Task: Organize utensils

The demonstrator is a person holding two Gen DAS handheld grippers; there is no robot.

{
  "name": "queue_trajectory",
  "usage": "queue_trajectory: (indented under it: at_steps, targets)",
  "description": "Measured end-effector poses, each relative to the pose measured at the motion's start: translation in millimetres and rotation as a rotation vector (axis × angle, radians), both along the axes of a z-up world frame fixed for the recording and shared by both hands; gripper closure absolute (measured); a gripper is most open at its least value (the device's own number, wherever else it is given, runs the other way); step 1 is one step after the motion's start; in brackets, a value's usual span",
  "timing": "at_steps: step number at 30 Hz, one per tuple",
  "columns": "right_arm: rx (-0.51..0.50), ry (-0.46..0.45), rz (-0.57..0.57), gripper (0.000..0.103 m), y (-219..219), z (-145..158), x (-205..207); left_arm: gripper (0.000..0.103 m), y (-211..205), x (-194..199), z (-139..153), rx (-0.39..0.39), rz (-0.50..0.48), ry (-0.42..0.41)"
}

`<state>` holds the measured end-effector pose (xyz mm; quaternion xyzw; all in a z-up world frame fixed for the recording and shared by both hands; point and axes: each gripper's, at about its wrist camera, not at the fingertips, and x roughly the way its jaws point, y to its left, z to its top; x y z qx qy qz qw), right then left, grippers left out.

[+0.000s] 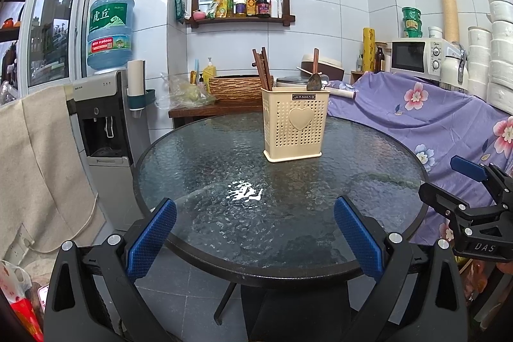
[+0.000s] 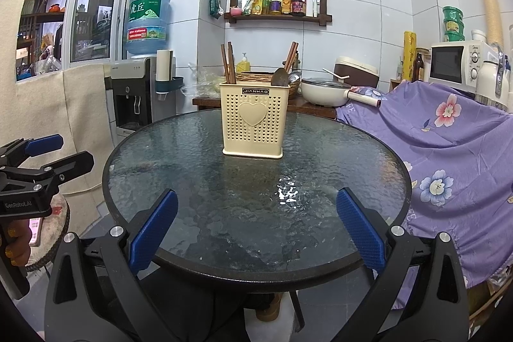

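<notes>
Two grippers: I hold left gripper (image 1: 255, 226) and right gripper (image 2: 256, 223) low at the near edge, jaws wide apart, empty.
Table: round dark glass table (image 1: 205, 156).
Holder: cream perforated plastic utensil holder (image 1: 293, 125), far centre, ahead of both; brown wooden chopsticks (image 1: 261, 68) upright inside.
Writing: "JIANHAO".

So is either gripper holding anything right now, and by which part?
Nothing is held. The left gripper and right gripper are both open and empty above the glass table.
</notes>
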<state>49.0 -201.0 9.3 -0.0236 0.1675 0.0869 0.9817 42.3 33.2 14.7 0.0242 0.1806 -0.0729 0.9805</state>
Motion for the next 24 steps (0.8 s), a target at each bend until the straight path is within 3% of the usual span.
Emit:
queue_trajectory:
  at_steps: [24]
  targets:
    - [0.000, 0.010, 0.001, 0.006, 0.1, -1.3, 0.4, 0.006, 4.3, 1.3, 1.0, -0.005, -0.002, 0.007]
